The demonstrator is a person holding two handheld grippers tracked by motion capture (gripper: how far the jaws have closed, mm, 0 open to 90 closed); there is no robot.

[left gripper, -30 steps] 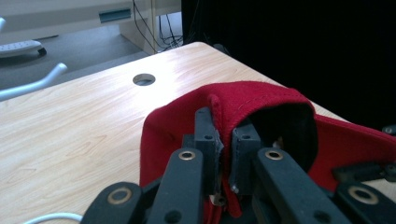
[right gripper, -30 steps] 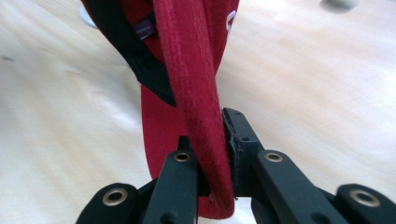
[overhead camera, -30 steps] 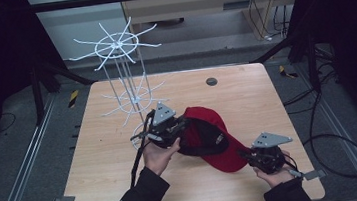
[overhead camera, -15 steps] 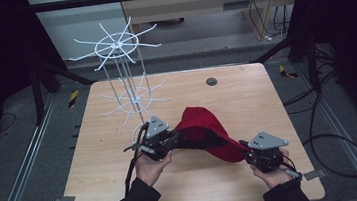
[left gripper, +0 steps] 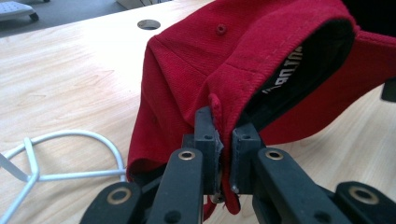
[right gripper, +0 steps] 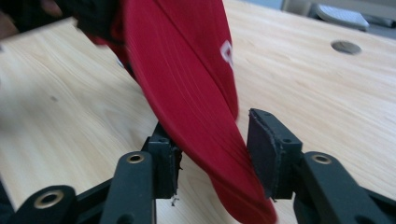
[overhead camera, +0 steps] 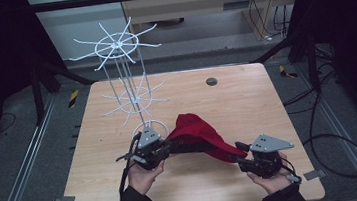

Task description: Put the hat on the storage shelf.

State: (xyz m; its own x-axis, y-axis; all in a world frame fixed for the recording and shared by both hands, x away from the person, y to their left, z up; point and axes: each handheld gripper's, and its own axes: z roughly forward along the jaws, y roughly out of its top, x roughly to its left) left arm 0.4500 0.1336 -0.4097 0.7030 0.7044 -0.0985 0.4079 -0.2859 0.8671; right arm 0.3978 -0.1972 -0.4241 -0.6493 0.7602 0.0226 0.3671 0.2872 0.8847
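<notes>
white wire rack (overhead camera: 125, 81): upright, table's (overhead camera: 247, 103) far left | round hole (overhead camera: 211, 81): far edge

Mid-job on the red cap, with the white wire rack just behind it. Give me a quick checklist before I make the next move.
1. Left claw clamped on the red cap at its back edge: ok, fabric pinched between the pads.
2. Right claw letting go of the brim: ok so far; its jaws have just been opening, with the brim between them and a gap at one pad.
3. Brim fully free of the right claw: cannot tell; it lies against the other pad.
4. Cap raised off the table: cannot tell.
5. White wire rack upright behind the left claw, arms bare: ok.
6. Gap between the left claw and the rack's base ring: cannot tell; very close.
</notes>
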